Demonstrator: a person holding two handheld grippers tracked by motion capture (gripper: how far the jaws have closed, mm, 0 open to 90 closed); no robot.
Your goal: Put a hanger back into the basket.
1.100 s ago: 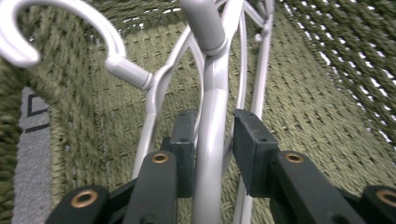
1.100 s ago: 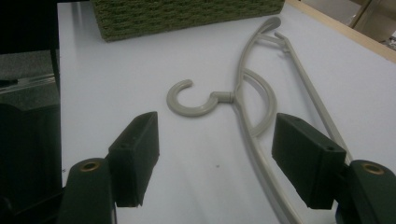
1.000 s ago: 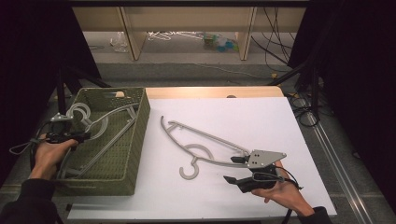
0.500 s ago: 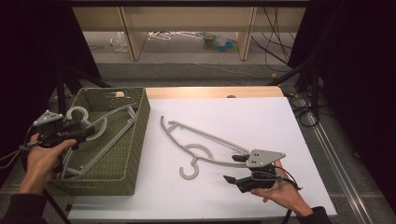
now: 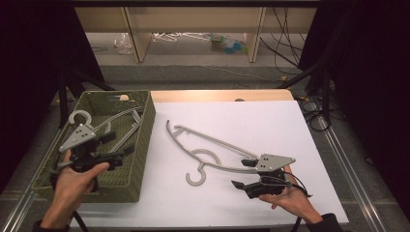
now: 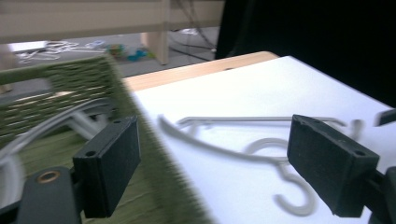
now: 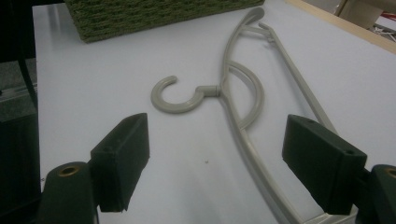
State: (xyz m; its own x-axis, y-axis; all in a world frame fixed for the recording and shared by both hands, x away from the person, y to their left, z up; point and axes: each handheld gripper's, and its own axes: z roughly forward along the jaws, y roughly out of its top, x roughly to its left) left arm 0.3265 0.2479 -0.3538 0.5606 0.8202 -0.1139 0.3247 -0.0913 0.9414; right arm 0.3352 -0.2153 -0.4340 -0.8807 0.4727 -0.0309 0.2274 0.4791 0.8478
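A grey plastic hanger [image 5: 212, 145] lies flat on the white table top, hook toward the near edge. My right gripper [image 5: 243, 174] rests at its right end. In the right gripper view the hanger [image 7: 233, 93] has one arm running between the jaws of that gripper [image 7: 222, 161]. The jaws have just been opening and stand open, with no pad touching the arm. My left gripper [image 5: 118, 146] hovers over the green woven basket [image 5: 145, 121], pointing right. Its jaws have just been opening and are open with nothing between them [image 6: 219, 163]. More grey hangers [image 5: 80, 116] lie in the basket.
The basket's wall [image 6: 79, 79] stands just in front of the left gripper. White table [image 5: 270, 121] stretches to the right of the basket. Beyond the table's far wooden edge [image 5: 217, 95] is a floor with shelf legs and clutter. Dark stands and cables flank both sides.
The left gripper opened, let go of the hanger in the basket, rose, and swung toward the basket's right side. The right hand stayed put beside the table hanger.
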